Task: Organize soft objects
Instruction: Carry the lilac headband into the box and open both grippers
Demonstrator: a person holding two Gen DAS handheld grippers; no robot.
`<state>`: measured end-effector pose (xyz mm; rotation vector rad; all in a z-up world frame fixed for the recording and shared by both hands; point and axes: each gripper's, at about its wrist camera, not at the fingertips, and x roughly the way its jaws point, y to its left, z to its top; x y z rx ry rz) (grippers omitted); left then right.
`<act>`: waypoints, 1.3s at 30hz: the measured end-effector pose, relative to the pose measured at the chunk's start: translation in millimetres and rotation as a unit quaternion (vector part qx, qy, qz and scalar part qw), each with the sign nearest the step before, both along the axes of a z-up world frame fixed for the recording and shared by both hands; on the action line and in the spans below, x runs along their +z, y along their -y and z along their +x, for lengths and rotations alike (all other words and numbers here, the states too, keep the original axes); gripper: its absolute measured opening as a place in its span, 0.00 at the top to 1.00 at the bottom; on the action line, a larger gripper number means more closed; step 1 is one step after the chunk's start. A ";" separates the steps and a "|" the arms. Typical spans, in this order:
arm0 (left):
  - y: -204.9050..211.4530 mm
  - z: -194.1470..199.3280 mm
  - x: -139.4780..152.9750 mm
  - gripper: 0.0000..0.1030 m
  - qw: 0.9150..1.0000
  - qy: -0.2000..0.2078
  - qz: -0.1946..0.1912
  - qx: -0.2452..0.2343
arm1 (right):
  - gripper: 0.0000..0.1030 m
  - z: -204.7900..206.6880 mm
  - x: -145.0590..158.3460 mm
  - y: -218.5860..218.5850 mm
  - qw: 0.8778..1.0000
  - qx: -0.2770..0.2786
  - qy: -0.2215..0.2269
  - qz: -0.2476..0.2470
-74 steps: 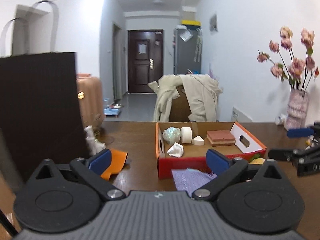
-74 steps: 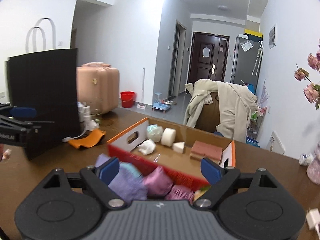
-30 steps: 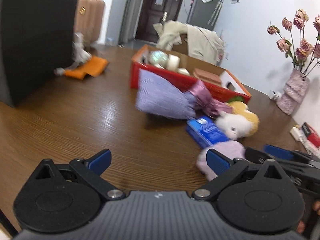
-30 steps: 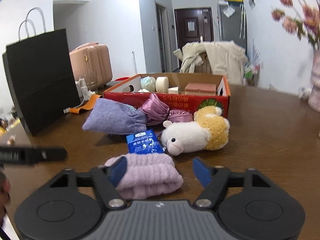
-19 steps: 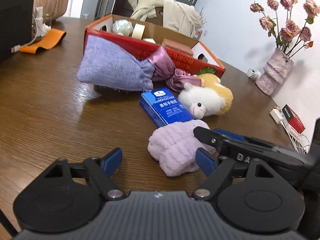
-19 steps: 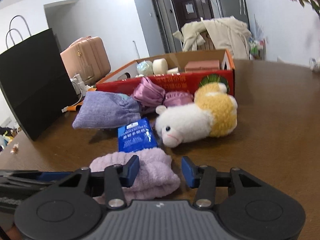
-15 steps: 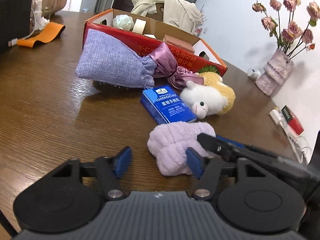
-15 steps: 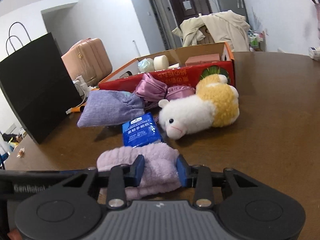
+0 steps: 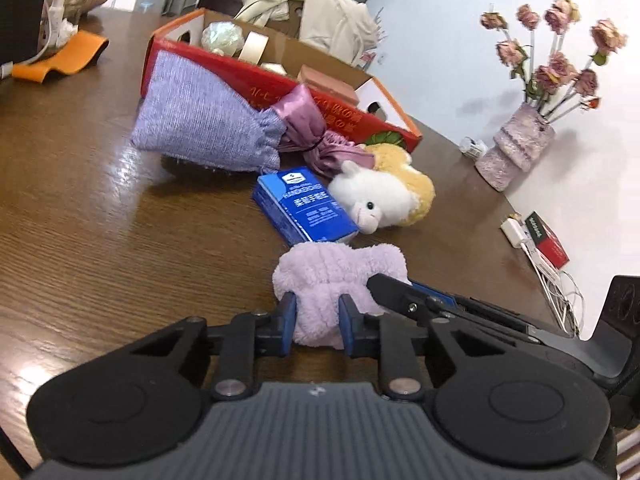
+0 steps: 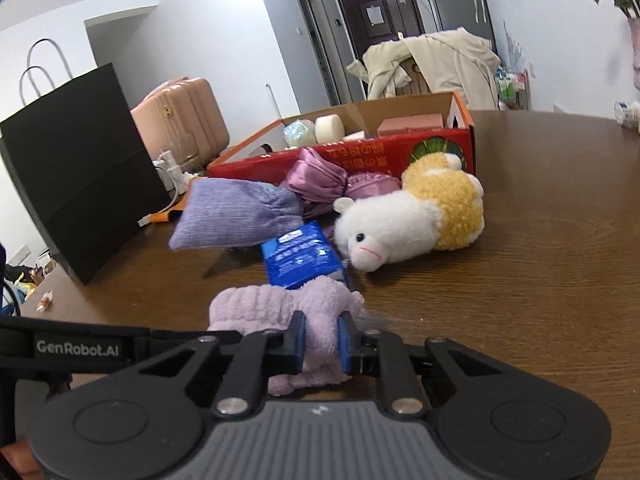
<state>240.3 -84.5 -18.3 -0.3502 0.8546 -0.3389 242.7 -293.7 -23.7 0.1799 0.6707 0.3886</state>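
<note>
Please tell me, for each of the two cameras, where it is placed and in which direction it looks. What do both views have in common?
Left wrist: sits on the left hand-held gripper, looking forward and down at the table; its jaws are closing on the lilac fluffy cloth, and the right hand-held gripper enters from the right.
Right wrist: sits on the right hand-held gripper, looking across the table toward the door; its jaws are closing on the same cloth, and the left gripper's arm crosses at left.
Shared: cloth, blue packet, plush sheep, red box.
</note>
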 end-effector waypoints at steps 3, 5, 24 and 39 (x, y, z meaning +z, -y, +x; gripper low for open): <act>-4.1 -14.8 12.7 0.78 1.000 0.022 0.001 -0.010 | 0.85 -18.4 10.2 -2.3 1.000 -0.001 0.014 0.003; -6.1 -22.5 21.2 0.78 0.999 0.038 -0.002 -0.015 | 0.85 -29.9 19.2 -3.6 0.999 -0.007 0.032 0.005; 21.7 202.0 98.6 0.79 0.994 0.066 -0.052 -0.066 | 0.85 163.9 117.2 26.6 0.994 -0.060 0.093 -0.006; 37.6 337.0 4.7 0.62 0.998 -0.066 -0.019 0.002 | 0.67 321.3 34.3 14.9 0.988 -0.123 -0.018 -0.097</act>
